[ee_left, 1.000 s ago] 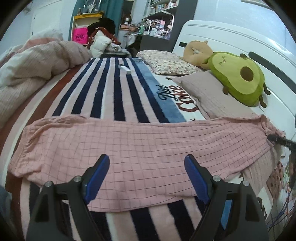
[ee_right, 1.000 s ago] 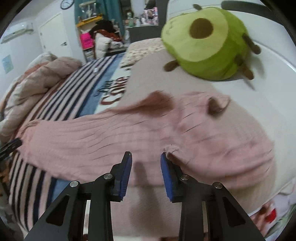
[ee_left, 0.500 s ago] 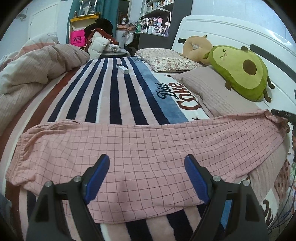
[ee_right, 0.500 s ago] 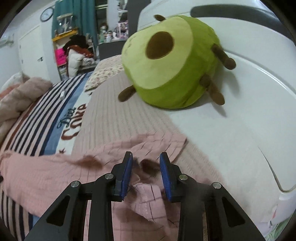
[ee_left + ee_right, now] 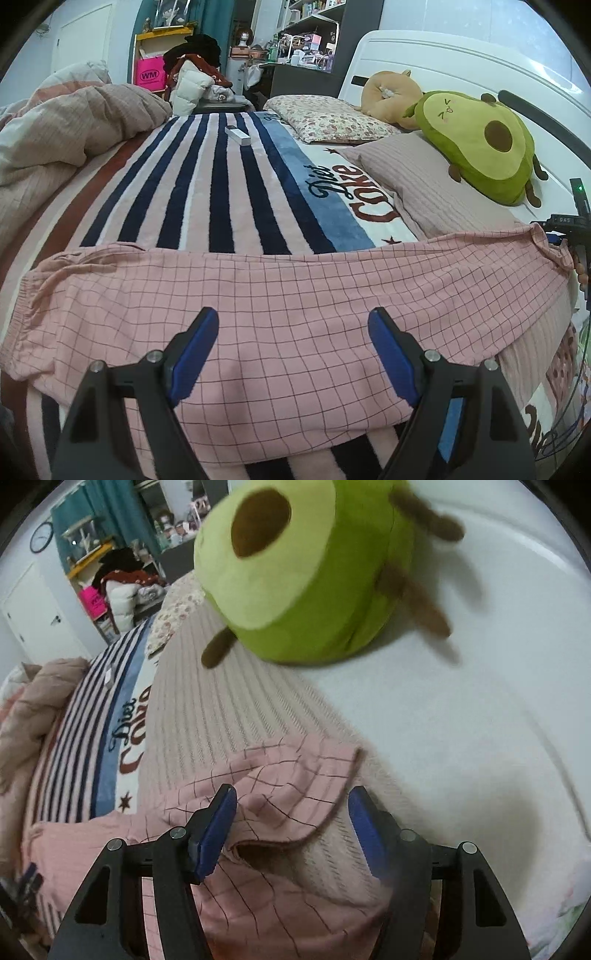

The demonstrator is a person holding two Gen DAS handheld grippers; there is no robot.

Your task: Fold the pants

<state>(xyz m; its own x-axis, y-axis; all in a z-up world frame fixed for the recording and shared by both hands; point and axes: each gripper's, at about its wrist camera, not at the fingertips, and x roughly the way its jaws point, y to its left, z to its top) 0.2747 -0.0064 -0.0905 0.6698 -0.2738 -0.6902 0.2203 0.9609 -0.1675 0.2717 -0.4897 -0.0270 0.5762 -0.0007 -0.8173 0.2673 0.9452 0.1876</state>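
Pink checked pants (image 5: 280,302) lie flat across the striped bed, waistband at the left, leg ends at the right over a beige pillow. My left gripper (image 5: 293,347) is open and empty, low over the near edge of the pants' middle. My right gripper (image 5: 291,827) is open over the crumpled leg end (image 5: 288,786), which lies between and under its jaws, not pinched. The right gripper also shows at the right edge of the left wrist view (image 5: 570,229).
A green avocado plush (image 5: 306,572) lies on the white headboard side just beyond the leg end. A beige pillow (image 5: 417,184), floral pillow (image 5: 328,122) and bunched duvet (image 5: 66,129) border the striped blanket (image 5: 207,192). A small white box (image 5: 237,135) lies far back.
My right gripper, shut on the leg end before, has opened and let the fabric drop onto the pillow. The pants now lie stretched flatter. The left gripper stayed open.
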